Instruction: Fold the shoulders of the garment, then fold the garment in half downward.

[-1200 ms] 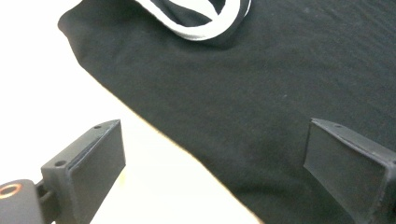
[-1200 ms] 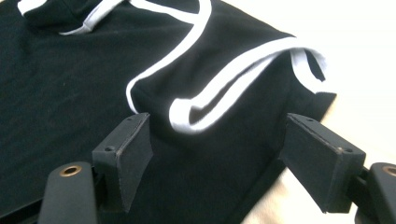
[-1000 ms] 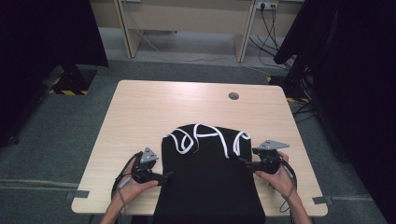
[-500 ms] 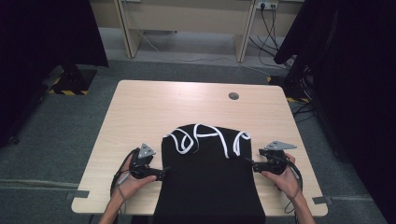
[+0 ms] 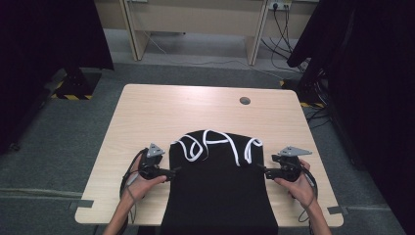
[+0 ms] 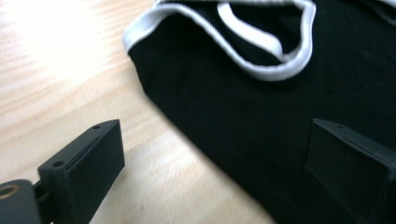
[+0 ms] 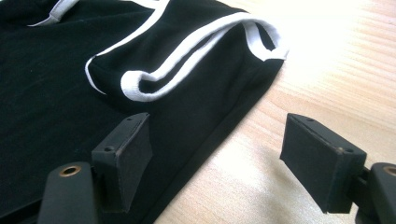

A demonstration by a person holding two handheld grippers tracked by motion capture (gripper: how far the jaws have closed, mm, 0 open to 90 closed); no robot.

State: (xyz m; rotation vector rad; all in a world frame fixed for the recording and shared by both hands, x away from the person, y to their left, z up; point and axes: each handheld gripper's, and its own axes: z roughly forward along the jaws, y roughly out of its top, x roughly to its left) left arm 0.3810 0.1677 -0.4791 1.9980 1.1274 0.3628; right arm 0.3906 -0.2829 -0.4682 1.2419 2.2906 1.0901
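Black fabric garment with white ribbed trim (image 5: 220,181) lies flat at the lower middle of the high view on a pale wooden table (image 5: 161,112), its near end hanging over the bottom edge. Left gripper (image 5: 172,172) sits at the cloth's left edge and right gripper (image 5: 261,171) at its right edge. Both have jaws spread wide, straddling the garment's edge without pinching it.

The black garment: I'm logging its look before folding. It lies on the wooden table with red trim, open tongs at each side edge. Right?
Not quite: the trim is white, as the high view shows. The black garment does lie on the wooden table, with the open left tongs and right tongs at its side edges.
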